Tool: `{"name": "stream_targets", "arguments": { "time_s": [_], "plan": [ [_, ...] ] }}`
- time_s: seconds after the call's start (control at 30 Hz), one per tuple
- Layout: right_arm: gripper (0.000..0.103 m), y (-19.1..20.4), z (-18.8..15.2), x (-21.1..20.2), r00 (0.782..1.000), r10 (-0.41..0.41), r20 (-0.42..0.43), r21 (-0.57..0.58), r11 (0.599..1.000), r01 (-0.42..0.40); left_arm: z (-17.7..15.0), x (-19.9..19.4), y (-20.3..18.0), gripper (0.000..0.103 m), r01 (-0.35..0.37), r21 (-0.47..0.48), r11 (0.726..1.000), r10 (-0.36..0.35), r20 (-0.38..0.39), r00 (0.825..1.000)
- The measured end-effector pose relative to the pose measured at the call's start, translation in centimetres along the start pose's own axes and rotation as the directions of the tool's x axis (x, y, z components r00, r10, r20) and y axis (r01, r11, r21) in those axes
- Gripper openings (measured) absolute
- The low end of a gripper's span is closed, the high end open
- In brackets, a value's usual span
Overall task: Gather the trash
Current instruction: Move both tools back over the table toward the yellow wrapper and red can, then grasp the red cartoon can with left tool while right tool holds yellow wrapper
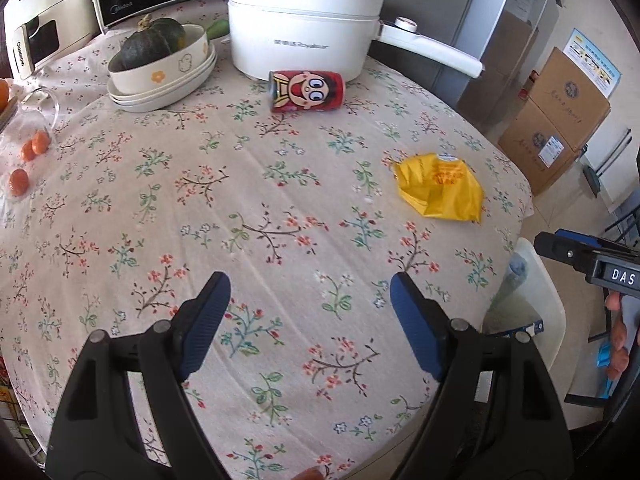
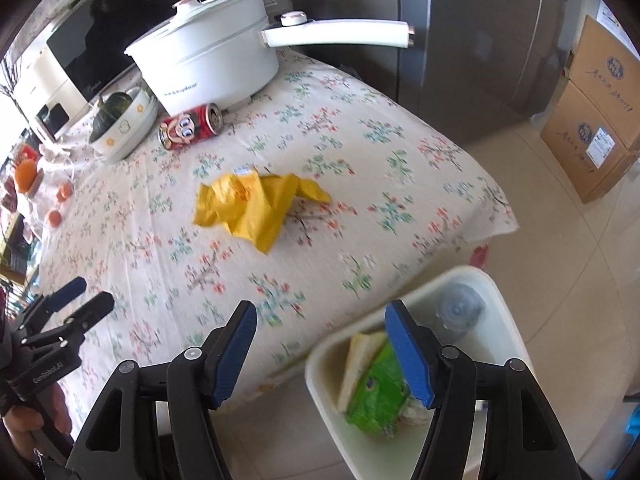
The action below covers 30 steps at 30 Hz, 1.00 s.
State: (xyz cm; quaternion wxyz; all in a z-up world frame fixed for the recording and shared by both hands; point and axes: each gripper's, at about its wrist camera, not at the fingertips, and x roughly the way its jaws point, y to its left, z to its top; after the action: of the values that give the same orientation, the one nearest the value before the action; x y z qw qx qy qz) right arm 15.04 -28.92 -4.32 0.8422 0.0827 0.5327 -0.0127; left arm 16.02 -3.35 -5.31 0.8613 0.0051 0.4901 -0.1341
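A crumpled yellow wrapper lies on the floral tablecloth near the table's right side. A red cartoon can lies on its side in front of the white pot. My left gripper hovers open over the cloth, nothing between its fingers. My right gripper is open above the table edge and the white bin, which holds a green packet, a pale wrapper and a clear bottle. In the right wrist view the left gripper shows at the left.
A white electric pot with a long handle stands at the back. A bowl with a dark squash sits on stacked plates. Small oranges and a glass lie at the left. Cardboard boxes stand on the floor.
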Motion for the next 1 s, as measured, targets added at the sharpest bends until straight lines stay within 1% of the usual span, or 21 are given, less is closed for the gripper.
{"name": "stream_targets", "arguments": {
  "time_s": [0.13,0.23,0.3,0.4,0.47,0.5,0.53,0.57,0.63,0.7,0.8,0.9,1.0],
  "plan": [
    [0.068,1.0,1.7,2.1,0.999,0.038,0.008,0.028,0.999,-0.039,1.4,0.5,0.9,0.082,-0.017,-0.038,0.999,0.018,0.009,1.0],
    [0.068,1.6,2.9,4.1,0.998,0.059,0.008,0.035,0.998,-0.059,2.4,0.9,1.3,0.082,-0.024,-0.047,0.999,0.025,0.009,1.0],
    [0.068,1.6,3.4,5.3,0.998,0.069,0.002,0.041,0.997,-0.069,3.1,1.1,1.4,0.082,-0.032,-0.05,0.998,0.033,0.016,0.999],
    [0.067,1.2,4.1,6.8,0.995,0.103,-0.01,0.081,0.992,-0.102,4.3,1.7,1.5,0.082,-0.045,-0.055,0.997,0.047,0.031,0.998],
    [0.06,1.0,4.4,7.8,0.991,0.133,-0.021,0.119,0.984,-0.13,5.2,2.3,1.4,0.083,-0.054,-0.054,0.997,0.056,0.036,0.998],
    [0.053,0.9,4.5,8.3,0.987,0.16,-0.03,0.141,0.978,-0.154,5.6,2.7,1.4,0.083,-0.051,-0.056,0.997,0.053,0.038,0.998],
    [0.039,0.7,4.5,8.8,0.981,0.189,-0.038,0.16,0.97,-0.181,6.1,3.1,1.3,0.083,-0.048,-0.061,0.997,0.05,0.04,0.998],
    [0.03,0.7,4.6,9.1,0.976,0.213,-0.046,0.17,0.964,-0.203,6.6,3.5,1.2,0.083,-0.046,-0.068,0.997,0.049,0.043,0.998],
    [0.016,0.6,4.6,9.2,0.97,0.239,-0.044,0.174,0.958,-0.229,7.7,4.3,0.9,0.083,-0.042,-0.078,0.996,0.046,0.053,0.998],
    [0.015,0.5,4.8,8.6,0.973,0.229,-0.033,0.152,0.963,-0.222,8.7,5.1,0.5,0.083,-0.046,-0.081,0.996,0.052,0.069,0.996],
    [0.012,-0.1,5.1,7.3,0.981,0.189,-0.031,0.131,0.974,-0.184,10.3,6.7,-0.3,0.083,-0.057,-0.088,0.995,0.064,0.088,0.994],
    [0.012,-1.1,5.2,5.9,0.989,0.145,-0.014,0.122,0.982,-0.142,11.8,8.5,-1.1,0.083,-0.072,-0.102,0.992,0.083,0.105,0.991],
    [0.012,-2.3,5.1,4.9,0.991,0.133,-0.004,0.121,0.984,-0.132,13.1,10.3,-1.8,0.083,-0.092,-0.122,0.988,0.106,0.114,0.988]
  ]
}}
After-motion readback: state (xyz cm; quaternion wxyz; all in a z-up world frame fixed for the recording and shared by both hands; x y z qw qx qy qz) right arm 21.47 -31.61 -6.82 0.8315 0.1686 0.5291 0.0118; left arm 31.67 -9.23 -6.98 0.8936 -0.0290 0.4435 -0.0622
